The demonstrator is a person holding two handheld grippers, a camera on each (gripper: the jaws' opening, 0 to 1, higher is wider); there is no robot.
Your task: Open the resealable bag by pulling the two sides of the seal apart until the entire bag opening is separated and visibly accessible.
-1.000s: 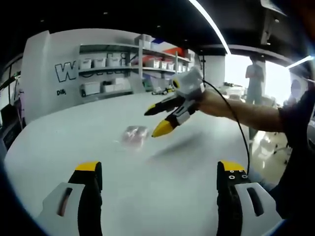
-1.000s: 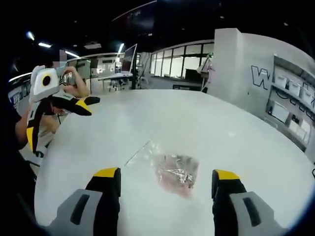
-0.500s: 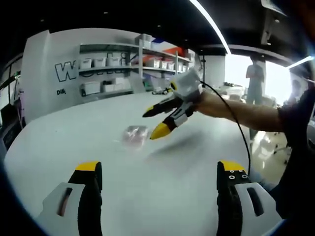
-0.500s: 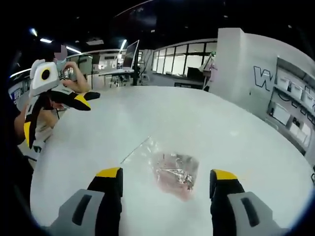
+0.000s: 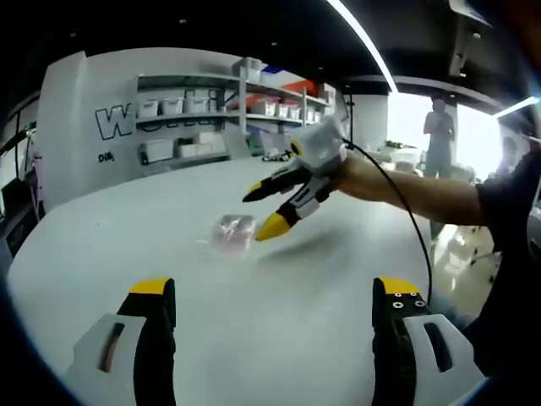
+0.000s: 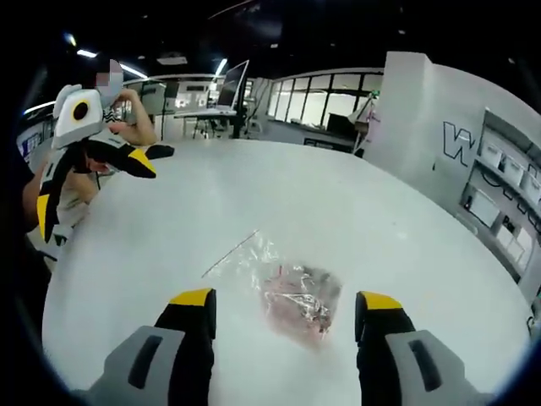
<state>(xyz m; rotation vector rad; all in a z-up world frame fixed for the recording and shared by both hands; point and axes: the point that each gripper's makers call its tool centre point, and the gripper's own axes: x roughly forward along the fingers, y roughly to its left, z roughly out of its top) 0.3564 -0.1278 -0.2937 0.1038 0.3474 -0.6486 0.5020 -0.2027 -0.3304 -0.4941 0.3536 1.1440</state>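
While bag (image 6: 292,296) lies flat on white table (image 6: 355,211), both grippers are held clear of it. Right gripper (image 6: 286,309): jaws spread wide, nothing held, bag seen between tips, just ahead. Left gripper (image 5: 275,296): jaws spread wide, nothing held, well apart from bag. One bag counted, seal shut, pinkish contents inside. Right forearm (image 5: 406,190) extended over table, gripper angled down toward bag.

The bag (image 6: 292,292) is clear and its contents read only as a crumpled pinkish mass; the seal line and whether it is parted cannot be made out. In the left gripper view the bag (image 5: 232,233) is small and blurred. Both lower edges cut off the grippers' bodies, and the shelf bins (image 5: 173,107) are too small to identify.
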